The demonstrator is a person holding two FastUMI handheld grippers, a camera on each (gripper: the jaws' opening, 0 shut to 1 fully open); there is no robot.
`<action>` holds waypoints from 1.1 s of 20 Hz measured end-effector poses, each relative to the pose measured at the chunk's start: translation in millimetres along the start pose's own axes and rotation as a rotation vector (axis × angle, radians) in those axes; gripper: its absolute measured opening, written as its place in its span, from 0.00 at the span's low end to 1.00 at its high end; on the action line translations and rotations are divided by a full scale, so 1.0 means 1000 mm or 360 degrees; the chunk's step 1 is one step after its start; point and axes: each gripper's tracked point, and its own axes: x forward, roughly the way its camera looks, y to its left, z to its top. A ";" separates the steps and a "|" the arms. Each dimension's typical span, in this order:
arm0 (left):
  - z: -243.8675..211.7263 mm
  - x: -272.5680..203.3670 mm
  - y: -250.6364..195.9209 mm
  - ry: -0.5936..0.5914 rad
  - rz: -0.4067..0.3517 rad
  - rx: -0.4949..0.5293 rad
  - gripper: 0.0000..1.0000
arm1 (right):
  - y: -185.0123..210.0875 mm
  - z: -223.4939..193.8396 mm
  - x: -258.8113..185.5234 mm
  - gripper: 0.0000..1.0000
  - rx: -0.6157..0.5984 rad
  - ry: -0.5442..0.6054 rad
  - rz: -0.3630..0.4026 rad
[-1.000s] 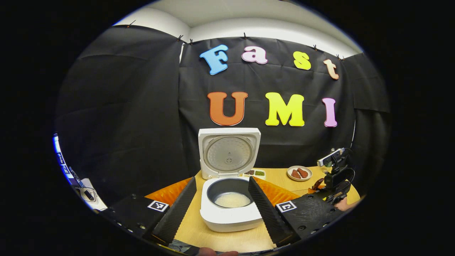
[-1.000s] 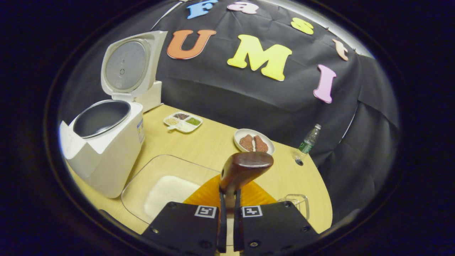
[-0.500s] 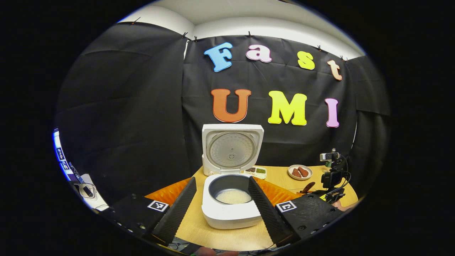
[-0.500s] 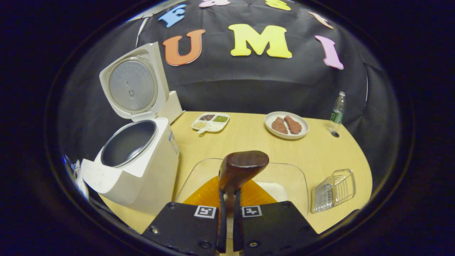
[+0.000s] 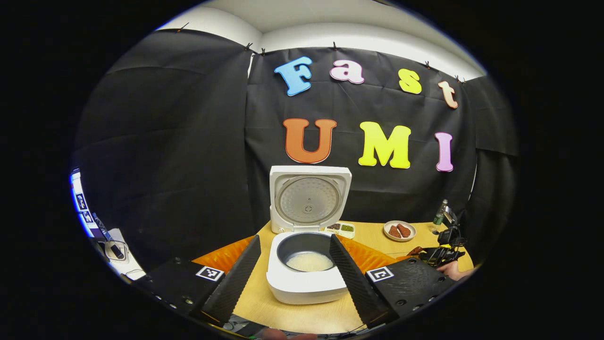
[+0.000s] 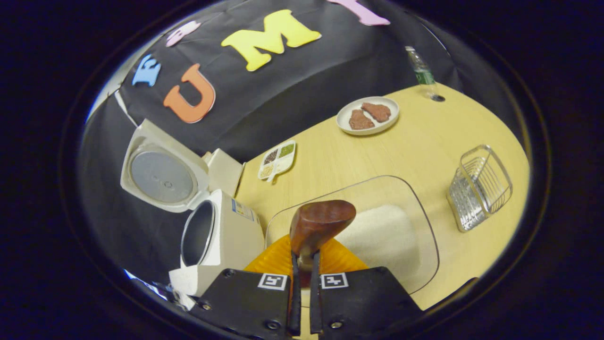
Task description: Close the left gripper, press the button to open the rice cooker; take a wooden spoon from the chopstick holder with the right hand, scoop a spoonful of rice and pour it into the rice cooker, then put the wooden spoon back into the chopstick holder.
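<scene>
Landmark: the rice cooker [image 5: 306,278], lid [image 5: 309,199] standing upright at its back, one pot inside with a patch of white rice [image 5: 309,261] at the bottom.

My left gripper [image 5: 295,264] is spread wide, holding nothing; its two fingers frame the cooker's pot on either side without touching it. Nothing lies between the fingers and the cooker.

My right gripper [image 6: 302,288] is pinched narrow on the handle of the wooden spoon [image 6: 321,222], both fingers pressing it. The spoon's bowl sticks up past the fingertips; it looks empty, though I cannot see into it fully. In the left gripper view, that gripper [image 5: 441,255] sits well to the right of the cooker, with a hand [image 5: 454,270] under it.

Around the cooker, right gripper view:
- 1 clear tray [image 6: 415,208] just beside the cooker, with one heap of white rice [image 6: 382,233] in it. The spoon bowl stands in front of it and hides part of its near rim.
- 1 wire chopstick holder [image 6: 479,186], beyond the tray on the side away from the cooker; no utensil visible in it.
- 1 small divided dish [image 6: 277,159] of grains, near the cooker's lid side; I can make out three filled sections.
- 1 plate [image 6: 368,115] with 2 brown pieces, farther off.
- 1 bottle [image 6: 420,71] at the far table edge by the cloth, well apart from the cooker.

All of it stands on one wooden table [image 6: 330,165].
</scene>
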 end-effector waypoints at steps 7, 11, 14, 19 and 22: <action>0.000 0.005 -0.020 0.0014 -0.0013 0.0026 0.94 | -0.026 0.022 -0.022 0.12 0.0321 -0.0058 0.0089; 0.003 0.006 -0.033 0.0015 -0.0021 0.0000 0.94 | -0.038 0.046 -0.041 0.12 0.0424 -0.0117 0.0129; 0.008 0.007 -0.040 -0.0003 -0.0021 -0.0004 0.94 | -0.044 0.065 -0.062 0.12 0.0517 -0.0168 0.0182; 0.008 0.002 -0.048 -0.0021 -0.0018 -0.0016 0.94 | -0.031 0.092 -0.091 0.12 0.0661 -0.0225 0.0321; 0.008 -0.001 -0.045 -0.0034 -0.0003 -0.0039 0.94 | -0.011 0.104 -0.100 0.12 0.0674 -0.0237 0.0391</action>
